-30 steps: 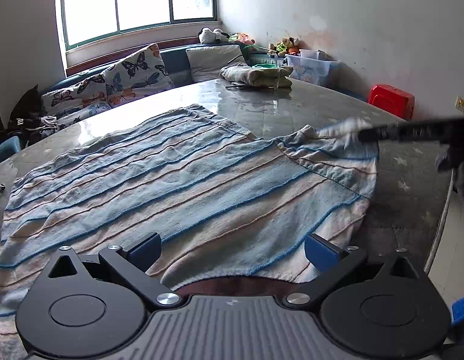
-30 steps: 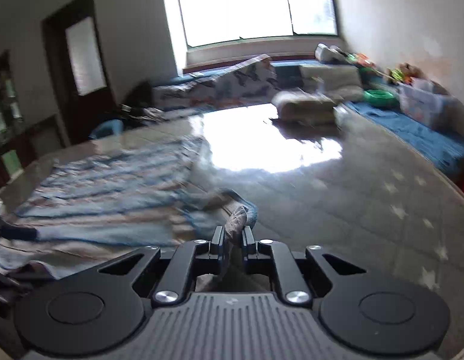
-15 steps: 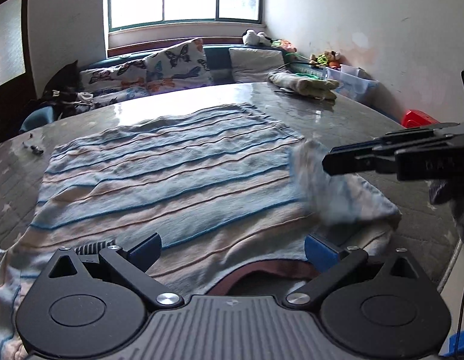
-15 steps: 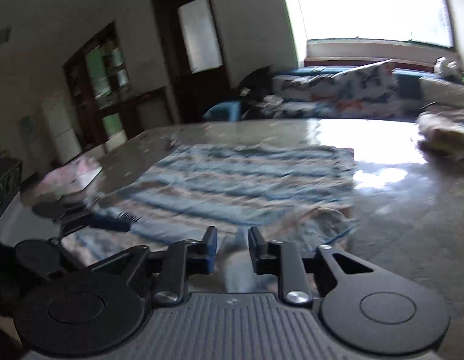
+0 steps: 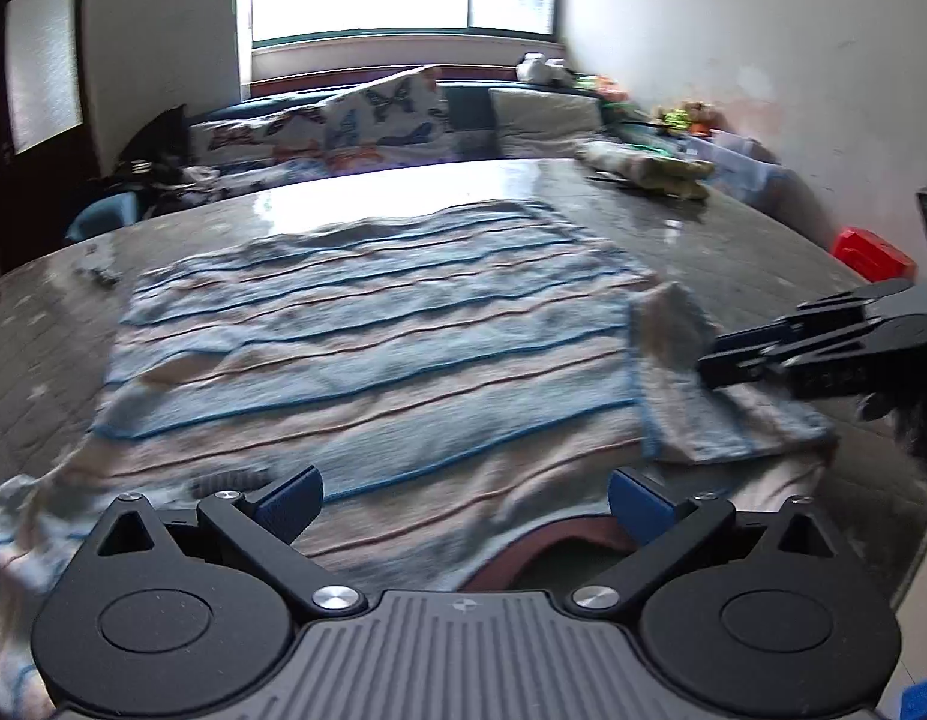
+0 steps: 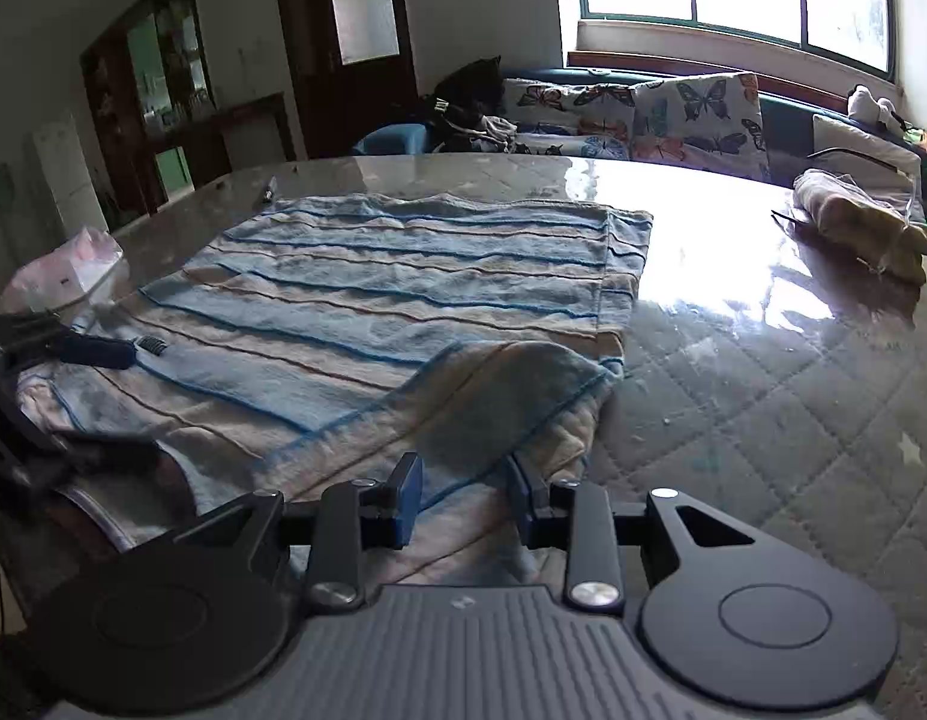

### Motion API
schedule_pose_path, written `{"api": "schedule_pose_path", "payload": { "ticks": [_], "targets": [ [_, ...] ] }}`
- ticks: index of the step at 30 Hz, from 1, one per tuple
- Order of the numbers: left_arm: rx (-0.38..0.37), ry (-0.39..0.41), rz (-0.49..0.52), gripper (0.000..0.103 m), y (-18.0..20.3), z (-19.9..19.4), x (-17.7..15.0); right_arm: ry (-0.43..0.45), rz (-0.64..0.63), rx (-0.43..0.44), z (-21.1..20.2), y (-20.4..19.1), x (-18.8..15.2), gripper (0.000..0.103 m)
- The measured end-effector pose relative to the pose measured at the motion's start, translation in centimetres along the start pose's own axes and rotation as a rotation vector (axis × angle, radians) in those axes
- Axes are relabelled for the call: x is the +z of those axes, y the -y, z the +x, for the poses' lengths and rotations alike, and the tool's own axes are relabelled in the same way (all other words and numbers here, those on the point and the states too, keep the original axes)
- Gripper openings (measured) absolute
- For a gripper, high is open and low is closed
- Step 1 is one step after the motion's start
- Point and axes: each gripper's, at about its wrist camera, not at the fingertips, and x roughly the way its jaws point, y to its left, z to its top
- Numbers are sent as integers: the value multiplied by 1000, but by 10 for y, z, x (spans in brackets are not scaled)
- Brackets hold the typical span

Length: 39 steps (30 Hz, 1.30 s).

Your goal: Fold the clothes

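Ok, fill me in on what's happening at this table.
A person with a gripper in each hand is folding a striped shirt spread on the table. The right gripper is open, with the sleeve folded over the shirt's body lying between its fingers. The left gripper is open over the collar end, holding nothing.

My own body is hiding the near hem of the striped shirt (image 5: pixel 367 360); motion is smearing the toys (image 5: pixel 679 117) by the wall, and the frame edge is cutting off my right gripper (image 5: pixel 706 363).
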Motion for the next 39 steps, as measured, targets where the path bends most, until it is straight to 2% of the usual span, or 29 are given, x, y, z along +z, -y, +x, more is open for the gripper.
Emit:
{"api": "schedule_pose_path", "payload": {
  "ticks": [2,7,11,16,19,20,22,23,26,28,29,31,33,35,39],
  "targets": [
    [38,-6,-35,103,-12,-5,-3,25,-16,-9,-1,2,8,32],
    [188,-14,-160,103,-50,-22,-15,17,-23,-28,19,7,16,34],
    [363,-4,-256,103,-82,-41,-27,8,-29,-42,36,10,22,37],
    [620,16,-417,103,-125,-63,-44,37,-66,-61,32,0,21,43],
    [689,-8,-536,99,-149,-68,-53,46,-66,-61,29,-2,21,48],
    [693,-17,-566,96,-155,-69,-57,48,-66,-62,28,-2,21,48],
    [685,-33,-610,82,-163,-70,-62,52,-62,-63,26,-2,20,49],
    [680,-35,-626,78,-166,-71,-65,54,-59,-64,25,-2,20,49],
    [682,-25,-634,66,-168,-73,-67,59,-58,-65,22,-3,20,49],
    [678,-13,-631,42,-167,-73,-67,62,-57,-65,21,-3,19,49],
    [669,-6,-630,38,-166,-73,-67,63,-57,-65,20,-4,19,49],
    [635,9,-624,18,-164,-74,-66,65,-56,-64,20,-4,19,49],
    [603,43,-605,10,-161,-77,-63,69,-57,-62,18,-6,18,49],
    [556,96,-580,9,-154,-83,-58,74,-57,-59,17,-7,18,49],
    [391,205,-470,9,-130,-96,-42,84,-60,-50,13,-11,18,49]
  ]
}}
